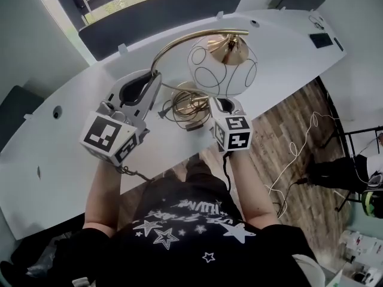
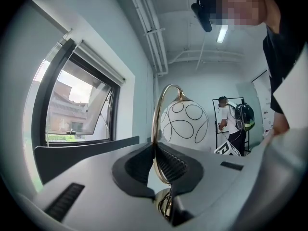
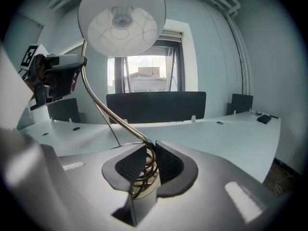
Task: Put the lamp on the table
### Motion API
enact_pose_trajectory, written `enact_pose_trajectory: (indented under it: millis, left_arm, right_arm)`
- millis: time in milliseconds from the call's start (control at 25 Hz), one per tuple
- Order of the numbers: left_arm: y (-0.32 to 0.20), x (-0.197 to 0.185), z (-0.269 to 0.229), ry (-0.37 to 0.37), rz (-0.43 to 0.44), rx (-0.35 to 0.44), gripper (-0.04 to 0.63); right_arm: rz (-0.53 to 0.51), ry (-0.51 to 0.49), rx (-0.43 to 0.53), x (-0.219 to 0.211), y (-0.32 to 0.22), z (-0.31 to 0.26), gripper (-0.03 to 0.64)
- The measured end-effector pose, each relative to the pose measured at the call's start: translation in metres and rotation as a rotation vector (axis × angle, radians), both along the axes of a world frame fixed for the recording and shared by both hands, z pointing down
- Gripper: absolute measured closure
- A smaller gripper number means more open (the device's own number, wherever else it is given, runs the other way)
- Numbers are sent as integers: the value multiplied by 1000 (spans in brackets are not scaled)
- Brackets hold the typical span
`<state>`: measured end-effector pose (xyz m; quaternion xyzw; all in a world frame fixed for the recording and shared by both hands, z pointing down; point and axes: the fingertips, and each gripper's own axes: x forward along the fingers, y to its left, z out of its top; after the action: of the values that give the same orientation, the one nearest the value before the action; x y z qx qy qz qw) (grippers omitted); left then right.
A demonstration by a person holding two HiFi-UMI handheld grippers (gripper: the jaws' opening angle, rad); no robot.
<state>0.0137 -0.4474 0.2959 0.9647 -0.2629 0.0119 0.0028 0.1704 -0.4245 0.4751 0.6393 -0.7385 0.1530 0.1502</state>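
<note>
Both forearms reach forward from the body, elbows bent, as a person brings a lamp over the near edge of a white table. The left gripper, held about level, is clamped tight on the thin arched brass stem. The right gripper, tipped a little downward, is closed on the brass base, with the coiled cord bunched beside it. The white globe shade, looped with black lines, hangs from the stem's far end, above and beyond the jaws. Whether the base touches the tabletop cannot be told; the placing step appears to be in hand. The next move likely calls for lowering the base flat, steadying the top-heavy shade, then letting go. Beyond stand a dark partition panel and a window.
</note>
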Motion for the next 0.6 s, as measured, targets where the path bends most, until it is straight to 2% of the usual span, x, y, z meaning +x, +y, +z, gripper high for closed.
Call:
enact_pose_trajectory:
  millis: [360, 600]
  left_arm:
    - [-56, 0, 27, -46, -123, -33, 565]
    - [-94, -14, 40, -81, -234, -45, 565]
  right_arm:
    - [-124, -18, -43, -2, -70, 29, 565]
    - [-220, -10, -56, -15, -123, 41, 565]
